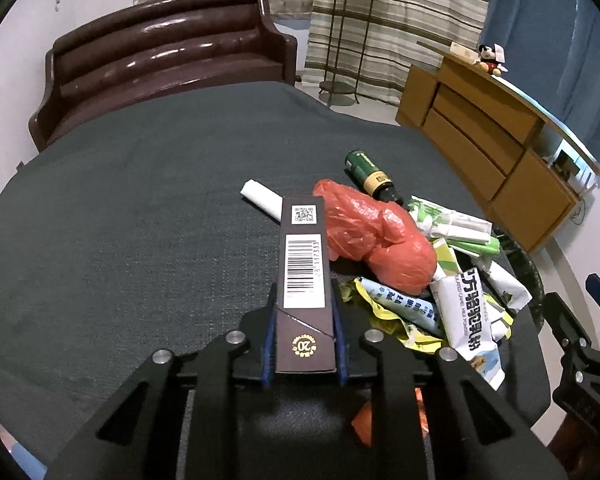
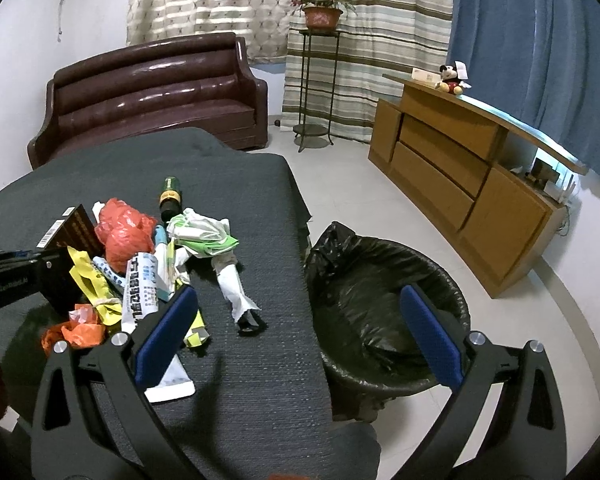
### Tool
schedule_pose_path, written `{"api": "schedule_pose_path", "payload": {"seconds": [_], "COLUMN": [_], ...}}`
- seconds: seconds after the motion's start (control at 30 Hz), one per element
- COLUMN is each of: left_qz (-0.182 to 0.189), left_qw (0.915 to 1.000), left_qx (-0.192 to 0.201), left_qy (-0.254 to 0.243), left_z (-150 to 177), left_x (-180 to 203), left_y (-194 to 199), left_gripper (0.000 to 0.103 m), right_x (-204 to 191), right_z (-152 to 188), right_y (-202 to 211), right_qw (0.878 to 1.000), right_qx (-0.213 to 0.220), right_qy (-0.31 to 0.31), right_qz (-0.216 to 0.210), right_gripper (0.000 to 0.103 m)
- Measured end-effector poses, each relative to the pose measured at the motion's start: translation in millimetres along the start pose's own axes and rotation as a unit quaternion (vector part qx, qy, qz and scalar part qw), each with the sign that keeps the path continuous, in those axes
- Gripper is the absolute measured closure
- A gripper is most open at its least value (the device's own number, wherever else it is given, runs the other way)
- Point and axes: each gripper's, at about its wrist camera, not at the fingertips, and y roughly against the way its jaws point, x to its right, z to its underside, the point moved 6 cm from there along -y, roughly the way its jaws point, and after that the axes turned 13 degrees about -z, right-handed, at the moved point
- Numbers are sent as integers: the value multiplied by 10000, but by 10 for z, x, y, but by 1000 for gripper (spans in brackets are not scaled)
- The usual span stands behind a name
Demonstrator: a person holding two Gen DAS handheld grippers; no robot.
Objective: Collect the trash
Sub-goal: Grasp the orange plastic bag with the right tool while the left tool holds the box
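A dark brown carton with a barcode (image 1: 300, 232) sticks out forward from my left gripper (image 1: 304, 289), whose blue pads press its two sides; it is shut on it above the dark grey tablecloth (image 1: 140, 200). Right of it lies a trash pile: a red plastic bag (image 1: 372, 236), a green bottle (image 1: 370, 174), white sachets (image 1: 466, 320) and green-white wrappers (image 1: 452, 220). In the right wrist view the carton (image 2: 76, 228) shows at the left. My right gripper (image 2: 298, 294) stands open and holds nothing, spanning the table edge and the black-lined trash bin (image 2: 456, 296).
A brown leather sofa (image 2: 152, 92) stands behind the table. A wooden cabinet (image 2: 460, 168) with a plush toy (image 2: 452, 80) runs along the right wall. A metal plant stand (image 2: 316, 80) is by the curtains. The bin sits on the tiled floor (image 2: 340, 180).
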Motion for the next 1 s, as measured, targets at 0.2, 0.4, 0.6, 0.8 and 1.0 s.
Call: {"api": "schedule_pose_path", "payload": {"seconds": [0.2, 0.4, 0.6, 0.8, 1.0], "left_qz": [-140, -392, -569, -682, -882], "left_qw": [9999, 9991, 9980, 9971, 9951], "left_qx": [65, 82, 109, 220, 231], "left_qy": [18, 119, 236, 267, 389], "left_z": [35, 85, 146, 196, 251], "left_x": [-141, -404, -619, -732, -995], "left_y": [67, 71, 69, 113, 133], "left_gripper": [80, 80, 80, 80, 80], "right_x": [-171, -393, -650, -955, -1282], "right_z": [23, 63, 148, 190, 225], "right_y": [-3, -11, -10, 66, 76], "right_qw": [9997, 9985, 9960, 9940, 9913], "right_qx": [-125, -240, -434, -431, -455], "right_qy": [59, 188, 266, 333, 509], "right_qz": [-220, -464, -740, -952, -1121], "right_gripper": [21, 29, 43, 45, 43]}}
